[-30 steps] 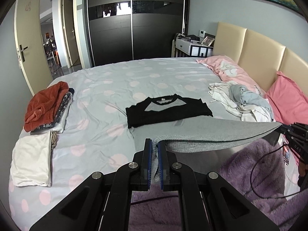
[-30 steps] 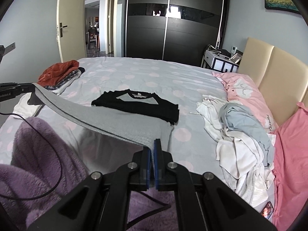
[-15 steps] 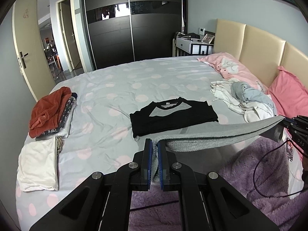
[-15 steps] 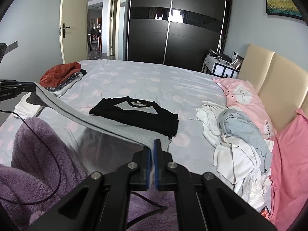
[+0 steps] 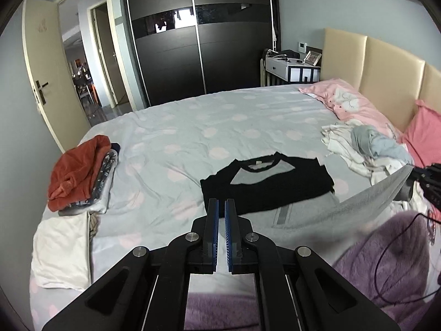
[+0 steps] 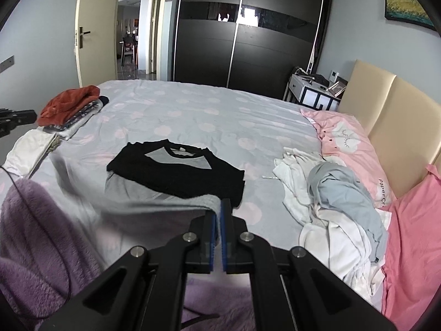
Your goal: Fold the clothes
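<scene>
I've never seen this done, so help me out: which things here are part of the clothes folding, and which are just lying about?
Part of the job: shirt, its hem pinched in the right tool; left tool, shut and empty; folded stack; unfolded heap.
Just lying about: pink pillow, nightstand, wardrobe, painting.

1. Gray hem of the shirt (image 5: 366, 201) is out of my left gripper (image 5: 222, 215). It was pinched between the pads in both earlier frames; now there is a bare gap, jaws near shut on nothing.
2. Hem no longer stretched between both grippers. It hangs from my right gripper (image 6: 220, 215) only, left end dropping and motion-blurred.
3. More of the shirt's gray body shows below the black sleeves.
4. Both cameras sit closer to the bed (image 5: 220, 127); the shirt looms larger.
</scene>
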### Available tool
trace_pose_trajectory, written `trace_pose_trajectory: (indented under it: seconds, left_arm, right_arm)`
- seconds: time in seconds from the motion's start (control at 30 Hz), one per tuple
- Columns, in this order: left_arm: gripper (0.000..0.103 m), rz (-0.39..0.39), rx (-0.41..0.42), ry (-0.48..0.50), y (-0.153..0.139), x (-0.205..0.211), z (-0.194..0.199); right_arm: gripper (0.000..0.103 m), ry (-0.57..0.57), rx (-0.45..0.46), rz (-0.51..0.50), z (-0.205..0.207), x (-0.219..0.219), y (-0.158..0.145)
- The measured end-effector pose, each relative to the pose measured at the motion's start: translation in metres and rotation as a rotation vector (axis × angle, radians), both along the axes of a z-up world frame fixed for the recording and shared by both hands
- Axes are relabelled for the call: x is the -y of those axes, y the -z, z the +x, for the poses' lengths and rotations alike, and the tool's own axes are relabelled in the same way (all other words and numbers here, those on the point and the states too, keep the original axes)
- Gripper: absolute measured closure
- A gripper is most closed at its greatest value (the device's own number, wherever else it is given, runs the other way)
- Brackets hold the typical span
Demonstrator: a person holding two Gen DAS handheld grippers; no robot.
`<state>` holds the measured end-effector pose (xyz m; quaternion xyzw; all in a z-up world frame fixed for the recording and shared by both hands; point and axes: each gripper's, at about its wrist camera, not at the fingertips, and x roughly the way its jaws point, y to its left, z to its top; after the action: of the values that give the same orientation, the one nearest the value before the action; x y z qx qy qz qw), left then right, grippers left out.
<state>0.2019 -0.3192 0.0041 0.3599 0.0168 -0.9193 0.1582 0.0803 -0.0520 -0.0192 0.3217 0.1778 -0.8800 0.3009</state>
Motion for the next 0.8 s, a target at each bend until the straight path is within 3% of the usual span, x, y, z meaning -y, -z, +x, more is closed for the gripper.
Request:
trace_pose_trajectory:
  seconds: [0.17,0.27,0.33,0.47,0.53,0.6,0.8]
  left_arm:
    - [0.098,0.056,0.062,0.101,0.024,0.009,-0.037]
    - [0.095,0.100,0.184,0.214,0.055,0.005,-0.064]
    - [0.085,0.105,0.259,0.266,0.075,-0.002,-0.079]
    - [0.079,0.133,0.381,0.379,0.114,-0.023,-0.102]
    - [0.066,0.176,0.430,0.467,0.129,-0.040,-0.110]
    - [0.060,0.223,0.480,0.549,0.145,-0.058,-0.118]
    - [0.060,0.324,0.673,0.638,0.205,-0.097,-0.152]
  right_arm:
    - [0.100,-0.007,0.004,0.078,-0.027,0.024,0.019]
    - [0.100,0.009,0.025,0.101,-0.039,0.028,0.031]
    - [0.100,0.020,0.039,0.116,-0.048,0.031,0.040]
    - [0.100,0.054,0.064,0.132,-0.062,0.030,0.054]
    - [0.100,0.070,0.079,0.129,-0.067,0.028,0.059]
    - [0.100,0.085,0.098,0.120,-0.071,0.025,0.064]
    - [0.100,0.091,0.130,0.088,-0.079,0.019,0.072]
